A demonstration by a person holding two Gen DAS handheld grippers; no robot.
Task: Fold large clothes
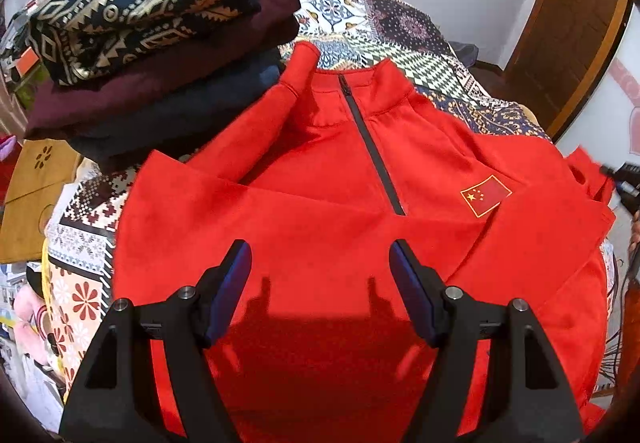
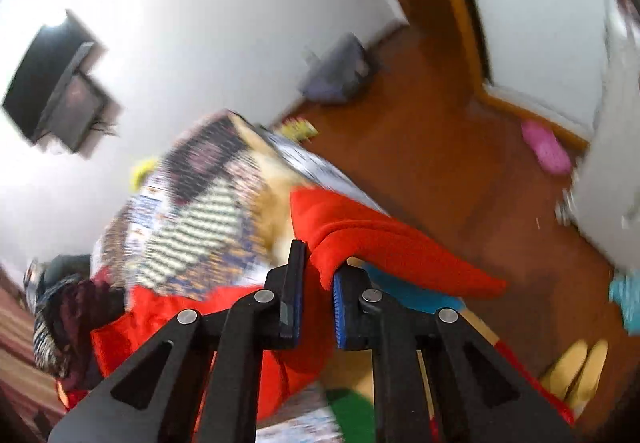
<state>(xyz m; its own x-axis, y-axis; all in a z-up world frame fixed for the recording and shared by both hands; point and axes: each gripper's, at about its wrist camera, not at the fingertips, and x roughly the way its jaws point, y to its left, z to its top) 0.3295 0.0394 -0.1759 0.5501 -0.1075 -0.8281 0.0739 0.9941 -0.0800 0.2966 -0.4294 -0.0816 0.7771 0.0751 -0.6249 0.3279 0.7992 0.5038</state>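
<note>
A red zip-neck top with a small flag badge lies front up on a patterned bedspread. Its left sleeve is folded across the chest towards the collar. My left gripper hovers open above the lower front of the top, touching nothing. My right gripper is shut on a fold of the red top, the right sleeve, lifted off the bed's edge. The right gripper also shows at the far right in the left wrist view. The right wrist view is blurred.
A stack of folded clothes, patterned navy on maroon on dark blue, stands at the back left beside the collar. A wooden door is at the back right. A wooden floor with a pink slipper lies beyond the bed.
</note>
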